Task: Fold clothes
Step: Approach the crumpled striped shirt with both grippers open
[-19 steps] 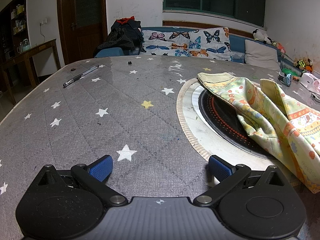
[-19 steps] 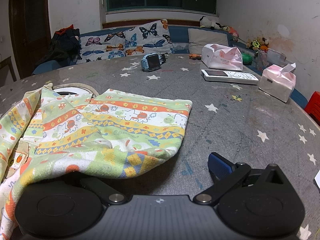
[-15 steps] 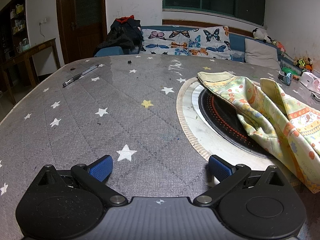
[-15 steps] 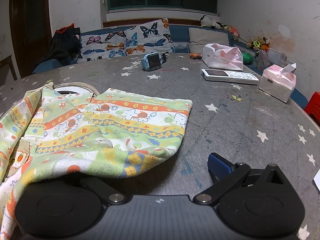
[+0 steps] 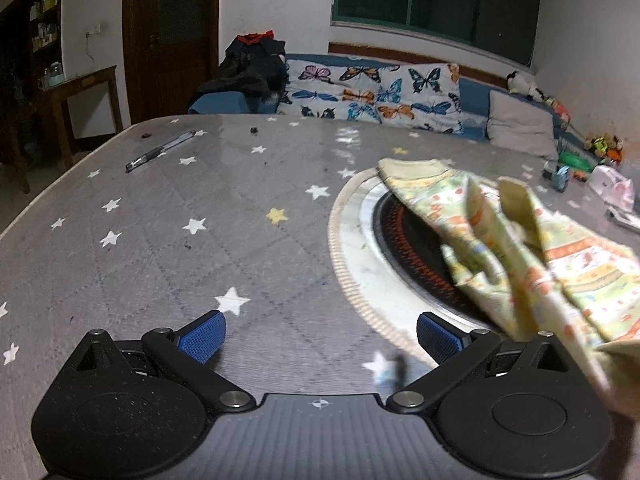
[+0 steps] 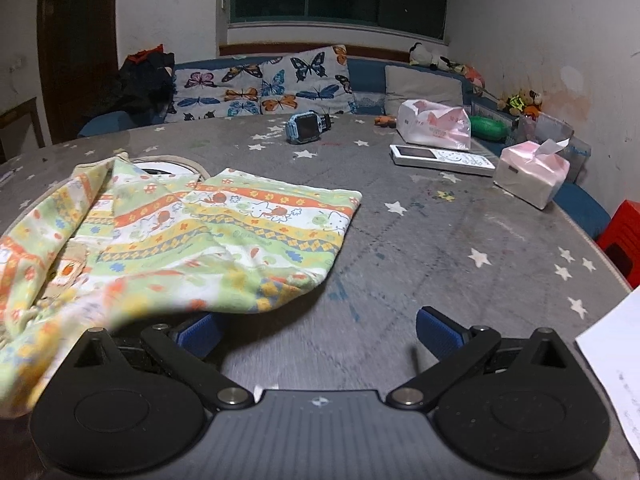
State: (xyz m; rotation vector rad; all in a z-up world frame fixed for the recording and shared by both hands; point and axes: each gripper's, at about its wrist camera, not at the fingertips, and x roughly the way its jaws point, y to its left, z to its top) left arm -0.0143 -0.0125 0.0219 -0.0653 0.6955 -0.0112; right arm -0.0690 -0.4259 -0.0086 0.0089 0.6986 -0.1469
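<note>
A green, yellow and orange patterned child's garment [image 6: 224,236] lies crumpled on the grey star-print table. In the left wrist view it [image 5: 560,248] lies at the right, partly over a round black cooktop [image 5: 404,240], blurred by motion. My left gripper [image 5: 320,334] is open and empty, over bare tabletop to the left of the cloth. My right gripper [image 6: 316,326] is open and empty; its left finger sits just under the garment's near hem.
A pen [image 5: 160,151] lies far left. A blue watch [image 6: 306,128], a white remote [image 6: 440,157], two tissue packs [image 6: 530,172] and a white paper [image 6: 616,364] lie on the right side. A sofa with butterfly cushions [image 6: 260,88] stands behind the table.
The garment's near edge has shifted and lifted off the right gripper's left finger, which now shows. The cloth in the left view has bunched up and moved. Both grippers stay open.
</note>
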